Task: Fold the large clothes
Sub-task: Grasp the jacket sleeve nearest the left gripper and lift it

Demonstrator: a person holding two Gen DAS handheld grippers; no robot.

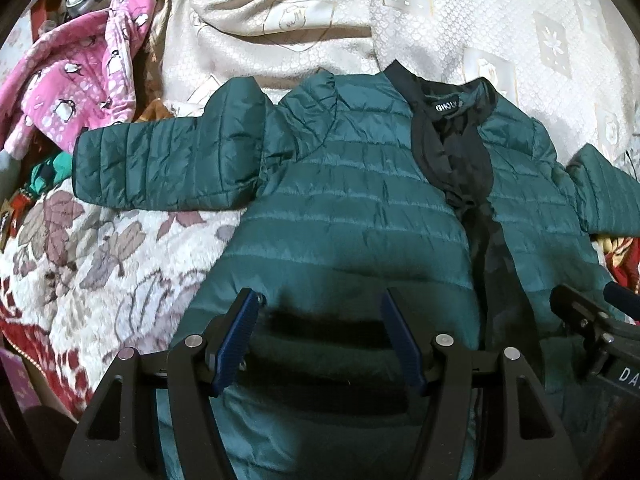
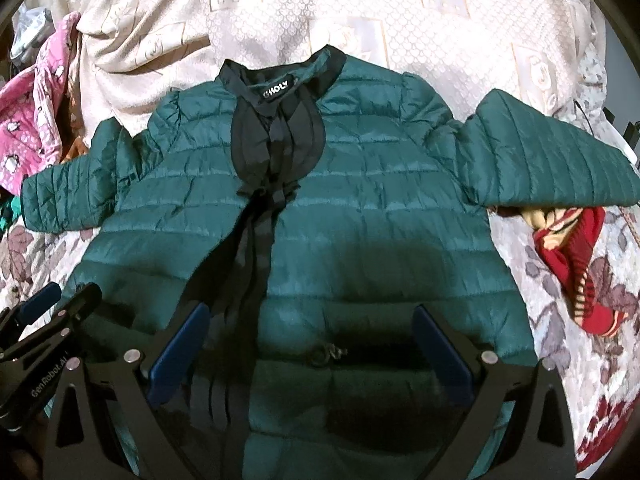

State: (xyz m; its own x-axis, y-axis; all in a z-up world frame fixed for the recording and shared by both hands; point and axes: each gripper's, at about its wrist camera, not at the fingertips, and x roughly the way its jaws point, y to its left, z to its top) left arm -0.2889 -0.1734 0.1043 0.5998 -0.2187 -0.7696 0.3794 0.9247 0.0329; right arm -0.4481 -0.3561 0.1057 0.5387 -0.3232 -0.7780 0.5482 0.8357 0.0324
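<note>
A dark green quilted jacket (image 1: 352, 208) lies spread face up on the bed, collar away from me, black lining and label showing, both sleeves stretched out sideways. It also fills the right wrist view (image 2: 360, 208). My left gripper (image 1: 320, 304) is open and empty, hovering over the jacket's lower left front. My right gripper (image 2: 312, 316) is open and empty over the lower right front, near a small button (image 2: 320, 356). Each gripper shows at the edge of the other's view: the right gripper (image 1: 592, 320) and the left gripper (image 2: 60, 304).
A pink penguin-print garment (image 1: 80, 80) is heaped at the far left. A cream patterned bedspread (image 1: 480, 20) lies beyond the collar. A floral fleece blanket (image 1: 80, 248) lies under the left sleeve. A red knitted garment (image 2: 572, 264) lies under the right sleeve.
</note>
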